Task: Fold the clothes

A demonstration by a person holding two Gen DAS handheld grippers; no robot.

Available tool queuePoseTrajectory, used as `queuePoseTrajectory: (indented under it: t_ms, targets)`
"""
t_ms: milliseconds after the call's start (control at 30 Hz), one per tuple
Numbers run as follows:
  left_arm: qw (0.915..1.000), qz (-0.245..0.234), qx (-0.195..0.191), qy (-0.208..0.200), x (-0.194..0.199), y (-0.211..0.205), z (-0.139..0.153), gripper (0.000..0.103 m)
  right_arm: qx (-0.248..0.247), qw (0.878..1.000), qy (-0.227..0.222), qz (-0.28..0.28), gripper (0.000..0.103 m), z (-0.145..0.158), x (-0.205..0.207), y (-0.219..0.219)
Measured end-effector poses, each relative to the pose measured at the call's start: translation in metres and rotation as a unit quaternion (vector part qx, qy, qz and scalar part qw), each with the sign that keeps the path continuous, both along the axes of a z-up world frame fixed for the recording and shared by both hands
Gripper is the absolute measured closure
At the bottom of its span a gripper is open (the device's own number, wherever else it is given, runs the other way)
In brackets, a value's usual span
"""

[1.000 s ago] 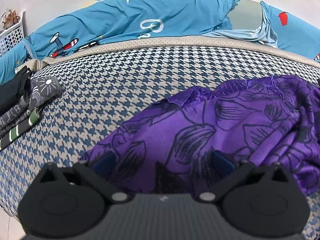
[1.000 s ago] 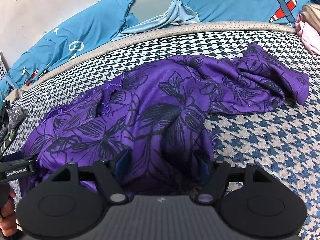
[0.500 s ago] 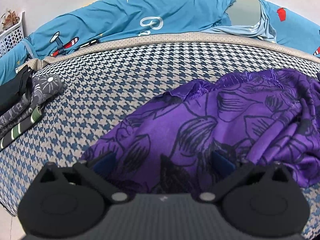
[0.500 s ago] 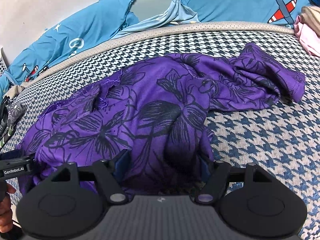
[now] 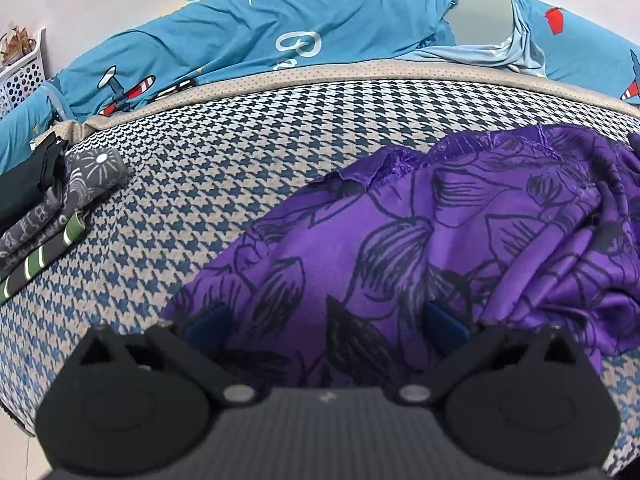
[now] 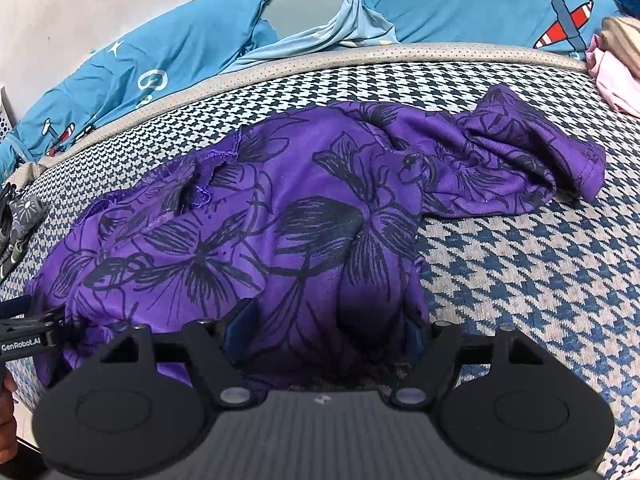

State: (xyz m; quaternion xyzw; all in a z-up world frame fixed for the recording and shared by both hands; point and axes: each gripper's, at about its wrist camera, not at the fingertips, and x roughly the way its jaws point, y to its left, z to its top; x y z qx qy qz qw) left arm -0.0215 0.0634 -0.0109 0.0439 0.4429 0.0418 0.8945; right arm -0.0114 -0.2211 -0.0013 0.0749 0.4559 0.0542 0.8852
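1. Purple garment [image 6: 304, 216] with a black flower print lies crumpled on a bed with a houndstooth cover [image 6: 540, 280]; its near edge runs in between the fingers of both claws.
2. Left claw [image 5: 326, 320] stands wide, its blue pads [image 5: 208, 320] set apart with purple cloth bunched between them; whether the pads press the cloth cannot be told.
3. Right claw [image 6: 328, 328] also stands wide over a dark fold of the same garment, one pad [image 6: 240, 326] in sight, the other mostly hidden behind cloth.
4. Only the right wrist view shows the whole spread of the garment, including a sleeve [image 6: 540, 168] trailing to the right, a pink cloth [image 6: 616, 84] at the far right edge, and the left claw [image 6: 28, 340] at the garment's left edge, with part of a hand [image 6: 6, 412] cut off by the frame.
5. Only the left wrist view shows a pile of folded dark clothes [image 5: 44, 216] at the left of the bed and a white perforated basket [image 5: 22, 80] beyond it.
6. Both views show a blue quilt [image 5: 280, 36] printed with aeroplanes along the back; a grey patch on it is blurred.
7. Garment's right side is cut off in the left wrist view.
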Motion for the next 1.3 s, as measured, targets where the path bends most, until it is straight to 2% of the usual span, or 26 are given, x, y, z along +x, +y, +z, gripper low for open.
queuePoseTrajectory:
  t_ms: [267,500,667,933,1100,1300]
  targets:
    - [0.9999,-0.014,-0.001,0.009,-0.005,0.002,-0.001,0.000,-0.001,1.000,-0.005,0.016,0.030,0.004,-0.005,-0.004]
    - [0.9994,-0.033,-0.004,0.009,-0.010,0.006,0.002,0.000,0.028,0.998,-0.054,0.004,0.030,0.026,-0.016,-0.022]
    - [0.9989,-0.037,-0.021,-0.018,-0.012,0.009,0.016,0.000,0.049,0.995,-0.088,-0.009,0.030,0.038,-0.015,-0.024]
    - [0.9963,-0.029,-0.046,-0.067,0.001,0.006,0.033,0.000,0.036,0.992,-0.115,0.026,0.030,0.043,0.010,0.001]
    - [0.9957,-0.028,-0.058,-0.067,0.019,0.000,0.031,0.000,0.034,0.989,-0.138,0.045,0.030,0.045,0.032,0.015]
    - [0.9962,-0.033,-0.053,-0.062,0.040,-0.005,0.023,0.000,0.021,0.989,-0.136,0.057,0.030,0.039,0.065,0.029]
